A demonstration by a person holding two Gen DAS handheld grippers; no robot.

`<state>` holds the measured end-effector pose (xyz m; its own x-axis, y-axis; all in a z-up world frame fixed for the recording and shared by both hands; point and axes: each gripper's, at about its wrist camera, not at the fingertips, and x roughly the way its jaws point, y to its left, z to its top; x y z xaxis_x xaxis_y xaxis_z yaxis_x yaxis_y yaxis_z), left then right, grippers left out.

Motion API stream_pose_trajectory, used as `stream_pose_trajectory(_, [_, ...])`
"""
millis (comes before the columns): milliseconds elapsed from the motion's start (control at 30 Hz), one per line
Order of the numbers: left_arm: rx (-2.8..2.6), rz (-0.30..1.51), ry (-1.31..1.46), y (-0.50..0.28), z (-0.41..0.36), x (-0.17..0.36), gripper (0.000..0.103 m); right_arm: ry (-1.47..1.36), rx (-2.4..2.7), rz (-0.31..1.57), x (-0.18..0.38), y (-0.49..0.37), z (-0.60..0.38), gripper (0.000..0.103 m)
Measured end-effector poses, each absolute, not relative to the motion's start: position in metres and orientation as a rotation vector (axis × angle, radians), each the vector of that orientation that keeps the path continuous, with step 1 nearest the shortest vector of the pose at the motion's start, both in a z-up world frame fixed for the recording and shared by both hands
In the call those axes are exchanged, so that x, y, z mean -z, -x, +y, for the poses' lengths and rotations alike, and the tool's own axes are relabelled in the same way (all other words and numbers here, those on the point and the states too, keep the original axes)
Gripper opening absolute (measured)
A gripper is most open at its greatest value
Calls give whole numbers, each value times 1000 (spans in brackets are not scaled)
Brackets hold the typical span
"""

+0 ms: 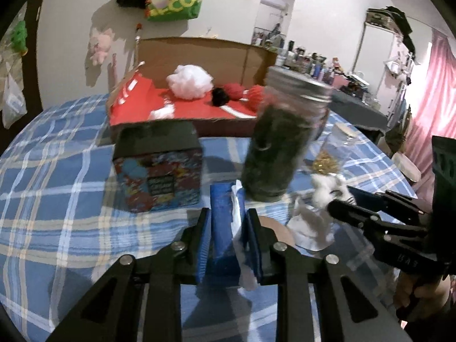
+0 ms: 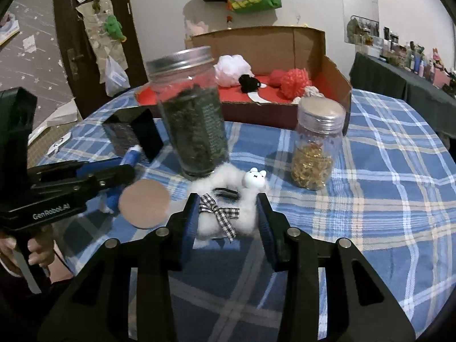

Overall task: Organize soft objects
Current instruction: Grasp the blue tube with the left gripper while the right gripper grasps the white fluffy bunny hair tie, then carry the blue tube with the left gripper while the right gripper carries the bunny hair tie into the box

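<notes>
My left gripper [image 1: 227,219] is shut on a blue tissue pack [image 1: 223,228] with white tissue sticking out, just above the checked cloth; it also shows in the right wrist view [image 2: 125,168]. My right gripper [image 2: 228,202] is shut on a white fluffy hair clip [image 2: 228,213] with a checked bow and a small bunny head; the clip also shows in the left wrist view [image 1: 327,192]. A cardboard box [image 1: 199,57] with a red floor stands at the back, holding a white puff [image 1: 189,81], red yarn balls [image 2: 295,82] and a black soft item [image 2: 249,82].
A tall jar of dark leaves [image 2: 193,114] stands mid-table. A smaller jar of gold bits [image 2: 316,154] is to its right. A colourful box with a black top [image 1: 158,165] sits left. A round tan disc [image 2: 144,203] lies on the cloth.
</notes>
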<state>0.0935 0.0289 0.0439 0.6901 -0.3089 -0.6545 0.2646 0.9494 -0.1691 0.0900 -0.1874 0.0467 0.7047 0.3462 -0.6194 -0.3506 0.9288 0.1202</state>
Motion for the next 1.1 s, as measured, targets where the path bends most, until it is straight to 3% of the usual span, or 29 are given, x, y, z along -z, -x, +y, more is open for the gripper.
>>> stream_pose_trajectory(533, [338,661,1,-93,21,-70,26,7,-399,668,-53,-84,-186,38])
stream_pose_trajectory(1100, [483,768,14,-92,-7,-44,26,19,-416,697,-43,-83,-178,38])
